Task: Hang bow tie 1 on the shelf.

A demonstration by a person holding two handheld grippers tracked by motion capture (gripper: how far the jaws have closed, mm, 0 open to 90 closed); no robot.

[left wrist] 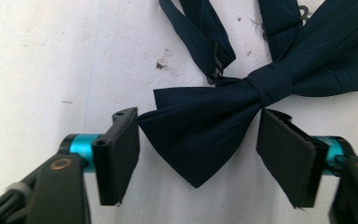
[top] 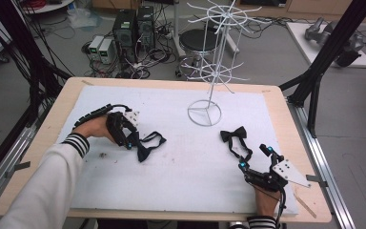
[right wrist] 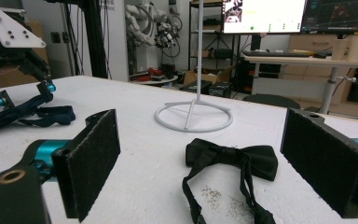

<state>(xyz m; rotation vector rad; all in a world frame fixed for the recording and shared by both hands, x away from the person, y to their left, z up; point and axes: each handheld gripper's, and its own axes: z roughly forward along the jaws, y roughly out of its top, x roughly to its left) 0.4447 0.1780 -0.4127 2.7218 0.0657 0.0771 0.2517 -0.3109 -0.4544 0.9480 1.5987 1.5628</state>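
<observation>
Left claw (left wrist: 198,154): mine, released, jaws either side of navy bow tie (left wrist: 214,121).
Right claw (right wrist: 200,168): released, black bow tie (right wrist: 233,158) at 12 o'clock.
Stand (right wrist: 193,116): beyond.

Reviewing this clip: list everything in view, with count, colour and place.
Navy bow tie: 1, dark blue, left on the mat, between the open left jaws.
Black bow tie: 1, black, right on the mat, ahead of the right gripper.
Wire rack: 1, white, back centre of the mat.
Foam mat: 1, white, covering the table.
Table: 1, light wood.
Stool: 1, black, behind the table.
Left gripper: 1, black, open.
Right gripper: 1, black, open.
</observation>
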